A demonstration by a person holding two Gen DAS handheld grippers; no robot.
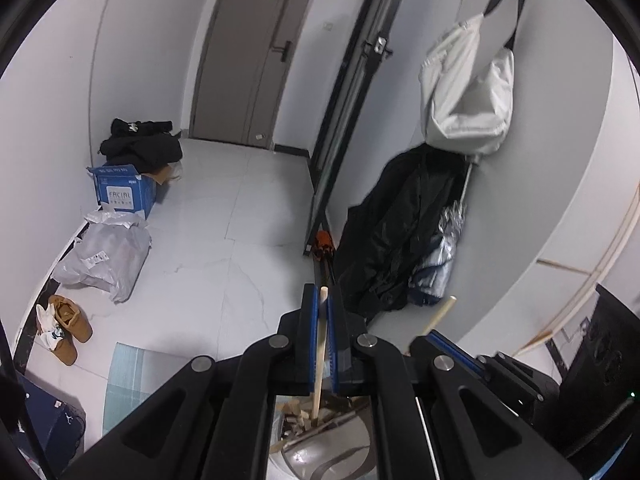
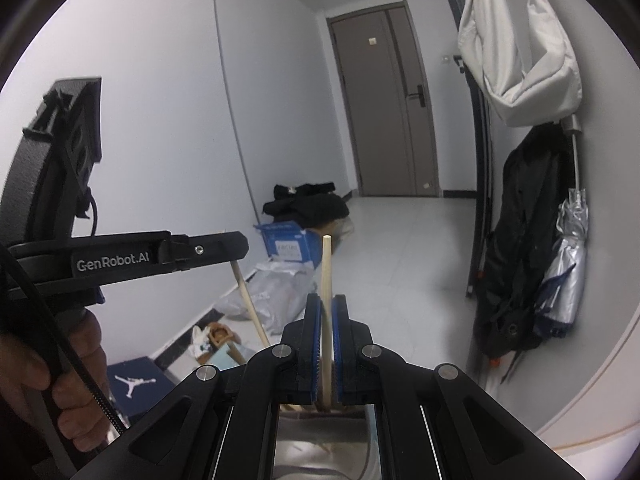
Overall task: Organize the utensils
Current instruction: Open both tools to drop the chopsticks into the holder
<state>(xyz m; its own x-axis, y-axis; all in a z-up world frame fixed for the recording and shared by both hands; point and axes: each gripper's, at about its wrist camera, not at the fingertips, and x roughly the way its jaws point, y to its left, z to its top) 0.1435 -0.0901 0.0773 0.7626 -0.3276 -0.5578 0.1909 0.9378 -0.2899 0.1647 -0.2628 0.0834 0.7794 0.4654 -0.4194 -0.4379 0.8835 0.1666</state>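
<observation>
**Two chopsticks, one per claw**

Nearest my lenses: black linkage arms and blue pads, both claws. My left gripper (image 1: 323, 304) is clamped tight on one wooden chopstick (image 1: 321, 344); the stick runs up between the pads and its tip stands just past them. My right gripper (image 2: 326, 312) is likewise closed on a second chopstick (image 2: 327, 280), which sticks up well above the pads.

Count: chopsticks held, two. Grippers, two. Below each clamp a shiny metal container (image 1: 316, 460) shows through the frame gap, with more wooden pieces in it; number cannot be told.

View differences: only the right wrist view shows my left hand (image 2: 36, 376) wrapped on its handle, and the left claw side-on with its stick hanging below. Only the left wrist view shows the brown shoes (image 1: 68, 328) whole on the floor. Both views show the grey door (image 1: 256, 52), blue box (image 1: 122, 190), white bag (image 1: 468, 88) hanging on the wall, and folded umbrella (image 2: 568, 264).
</observation>
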